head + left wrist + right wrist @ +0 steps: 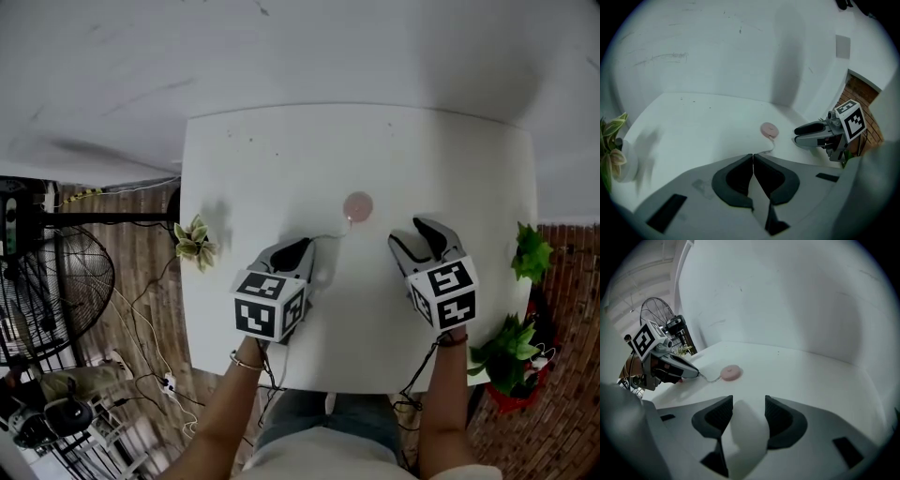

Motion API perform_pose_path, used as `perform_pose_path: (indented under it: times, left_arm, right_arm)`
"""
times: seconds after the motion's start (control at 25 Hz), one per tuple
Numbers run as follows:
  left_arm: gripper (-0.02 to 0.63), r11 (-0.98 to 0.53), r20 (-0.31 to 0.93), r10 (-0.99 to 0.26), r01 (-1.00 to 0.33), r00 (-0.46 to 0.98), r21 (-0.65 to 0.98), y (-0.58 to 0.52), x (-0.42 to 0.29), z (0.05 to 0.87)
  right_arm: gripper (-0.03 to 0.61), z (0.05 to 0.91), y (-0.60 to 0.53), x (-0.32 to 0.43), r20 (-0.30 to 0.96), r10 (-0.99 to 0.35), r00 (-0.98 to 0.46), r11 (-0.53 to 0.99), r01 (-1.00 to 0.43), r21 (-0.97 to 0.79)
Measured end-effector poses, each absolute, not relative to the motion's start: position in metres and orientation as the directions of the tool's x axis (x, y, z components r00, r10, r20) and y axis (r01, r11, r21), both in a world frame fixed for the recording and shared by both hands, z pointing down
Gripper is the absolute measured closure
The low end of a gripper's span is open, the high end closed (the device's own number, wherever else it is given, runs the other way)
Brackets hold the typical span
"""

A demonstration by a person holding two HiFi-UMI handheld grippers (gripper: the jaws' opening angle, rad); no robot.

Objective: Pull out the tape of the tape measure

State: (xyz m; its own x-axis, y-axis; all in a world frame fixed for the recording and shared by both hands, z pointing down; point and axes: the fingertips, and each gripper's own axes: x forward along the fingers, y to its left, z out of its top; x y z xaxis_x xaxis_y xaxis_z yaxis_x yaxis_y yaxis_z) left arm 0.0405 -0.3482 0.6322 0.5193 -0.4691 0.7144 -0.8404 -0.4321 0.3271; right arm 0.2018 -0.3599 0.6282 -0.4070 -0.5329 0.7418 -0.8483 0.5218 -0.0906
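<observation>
- Table (281, 150): white, smooth top; carries everything listed below.
- Left gripper (302, 247): jaws pressed together, nipping the free end of the tape.
- Right gripper (419, 232): jaws apart with nothing between them; it is near the case on its right and clear of it.
- Tape measure (357, 206): small round pink case, lying flat near the table's middle, between the two grippers. It looks light and would likely skid on the smooth top once the tape is drawn, so it should be clamped across its rim.
- Tape (330, 234): thin, limp strip with a short length out, curving from the case to the left jaws. It appears soft and pliant, and the end is the place to grip it.
</observation>
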Motion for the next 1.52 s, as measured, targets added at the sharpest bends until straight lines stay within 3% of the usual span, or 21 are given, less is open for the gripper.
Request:
perform_pose_path:
  times: [0.24, 0.36, 0.6, 1.2, 1.52]
  left_arm:
    - [0.588, -0.432, 0.697, -0.457, -0.823, 0.552, 0.369, -0.343, 0.041, 0.626]
    - [0.512, -0.427, 0.691, -0.450, -0.816, 0.566, 0.390, -0.337, 0.041, 0.623]
    - [0.474, -0.438, 0.684, -0.446, -0.807, 0.578, 0.397, -0.325, 0.039, 0.615]
    - [0.474, -0.409, 0.586, -0.593, -0.833, 0.553, 0.372, -0.315, -0.005, 0.546]
    - [0.489, -0.430, 0.425, -0.749, -0.861, 0.508, 0.272, -0.322, -0.034, 0.463]
  right_arm:
    - [0.364, 0.618, -0.360, 0.208, 0.731, -0.561, -0.387, 0.497, -0.864, -0.077]
    - [0.370, 0.612, -0.359, 0.211, 0.723, -0.578, -0.378, 0.479, -0.875, -0.075]
    - [0.381, 0.591, -0.355, 0.212, 0.699, -0.617, -0.361, 0.451, -0.890, -0.062]
    - [0.399, 0.512, -0.324, 0.219, 0.619, -0.723, -0.307, 0.364, -0.931, -0.036]
    - [0.428, 0.435, -0.301, 0.225, 0.459, -0.852, -0.252, 0.249, -0.966, -0.069]
